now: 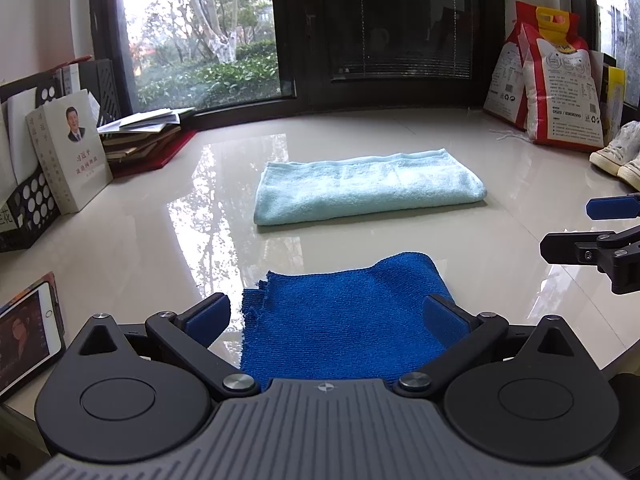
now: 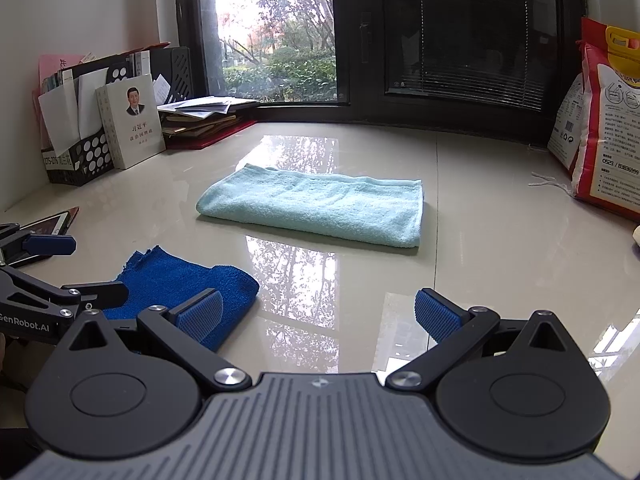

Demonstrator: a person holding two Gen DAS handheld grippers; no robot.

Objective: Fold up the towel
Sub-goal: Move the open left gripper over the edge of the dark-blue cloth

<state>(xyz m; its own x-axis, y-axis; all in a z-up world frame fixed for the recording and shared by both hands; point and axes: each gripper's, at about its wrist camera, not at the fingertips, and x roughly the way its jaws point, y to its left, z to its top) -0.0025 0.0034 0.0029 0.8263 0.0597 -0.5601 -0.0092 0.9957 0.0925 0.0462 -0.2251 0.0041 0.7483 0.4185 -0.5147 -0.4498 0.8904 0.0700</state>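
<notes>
1. Left wrist view: my left gripper (image 1: 338,316) has its jaws spread wide and grips nothing; the dark blue towel (image 1: 344,320) lies flat on the glossy tabletop (image 1: 160,248) between and beneath the pads, at 6 o'clock of the frame.
2. Right wrist view: my right gripper (image 2: 322,316) is likewise spread wide and empty, over bare tabletop; the dark blue towel sits at its 9 o'clock, just beside the left pad.
3. Dark blue towel, condition: appears doubled over, with a rounded fold at its far right end and a ragged, uneven corner at its far left. I judge it partly folded at most; its near portion is hidden under the left gripper.
4. Light blue towel (image 2: 316,204): at 12 o'clock, well apart from both grippers, lying as a neat rectangle of stacked layers. I judge this one finished.
5. Remaining work, my estimate: square the ragged corner and complete one more fold of the dark blue towel.
6. Surroundings: book (image 1: 74,152) and file rack at 10 o'clock, rice bags (image 1: 560,92) at 2 o'clock, tablet (image 1: 24,332) at 8 o'clock.
</notes>
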